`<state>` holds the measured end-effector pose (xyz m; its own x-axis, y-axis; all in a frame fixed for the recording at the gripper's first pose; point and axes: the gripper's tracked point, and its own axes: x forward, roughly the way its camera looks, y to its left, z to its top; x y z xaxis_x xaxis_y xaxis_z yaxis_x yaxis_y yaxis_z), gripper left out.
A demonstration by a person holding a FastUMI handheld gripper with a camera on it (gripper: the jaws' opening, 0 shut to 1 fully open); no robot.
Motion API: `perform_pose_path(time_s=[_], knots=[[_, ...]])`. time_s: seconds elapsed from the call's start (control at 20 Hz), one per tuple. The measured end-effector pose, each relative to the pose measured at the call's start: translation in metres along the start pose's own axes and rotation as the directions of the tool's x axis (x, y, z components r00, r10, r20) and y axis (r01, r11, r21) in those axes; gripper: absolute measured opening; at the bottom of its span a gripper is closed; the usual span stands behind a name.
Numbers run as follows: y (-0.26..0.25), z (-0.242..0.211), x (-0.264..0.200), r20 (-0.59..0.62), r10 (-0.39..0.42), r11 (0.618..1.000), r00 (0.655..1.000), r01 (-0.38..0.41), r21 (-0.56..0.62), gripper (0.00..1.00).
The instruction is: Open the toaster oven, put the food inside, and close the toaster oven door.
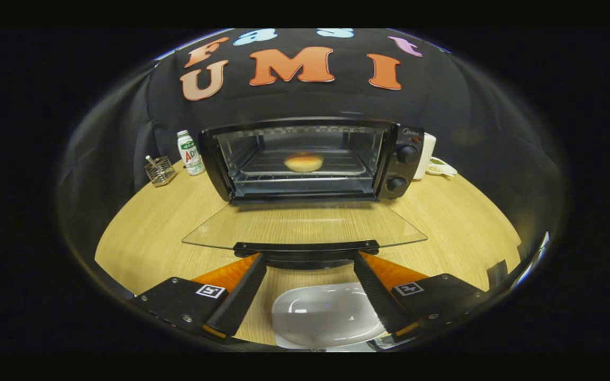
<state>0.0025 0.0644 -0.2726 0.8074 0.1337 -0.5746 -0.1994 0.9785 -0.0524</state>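
Note:
A black toaster oven (400,159) stands at the back of the wooden table, its glass door (305,225) folded down flat toward me. A round bun (303,162) lies on the wire rack inside. The door's dark handle (305,250) runs along its near edge, right at my fingertips. My gripper (307,259) is open, one finger on each side of the handle's ends, nothing pressed between them. An empty white plate (326,317) lies on the table below and between the fingers.
Left of the oven stand a small white bottle (190,153) and a wire basket (159,170). A white container (425,154) and a small white dish (441,168) sit to the oven's right. The wooden table (146,233) extends on both sides of the door.

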Motion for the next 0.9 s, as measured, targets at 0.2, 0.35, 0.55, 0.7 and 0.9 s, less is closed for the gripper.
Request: perform_pose_path(time_s=[0.2, 0.35, 0.55, 0.7, 0.9], knots=[[-0.002, 0.024, -0.006, 0.020, 0.007, 1.000, 1.000, -0.008, 0.014, 1.00], [-0.003, 0.049, -0.006, 0.065, 0.014, 1.000, 0.998, -0.015, 0.013, 1.00], [-0.002, 0.078, -0.005, 0.106, 0.028, 0.999, 0.994, -0.031, 0.022, 1.00], [-0.002, 0.102, 0.000, 0.144, 0.032, 0.999, 0.989, -0.036, 0.024, 1.00], [0.003, 0.126, 0.016, 0.161, 0.028, 1.000, 0.987, -0.030, 0.009, 1.00]])
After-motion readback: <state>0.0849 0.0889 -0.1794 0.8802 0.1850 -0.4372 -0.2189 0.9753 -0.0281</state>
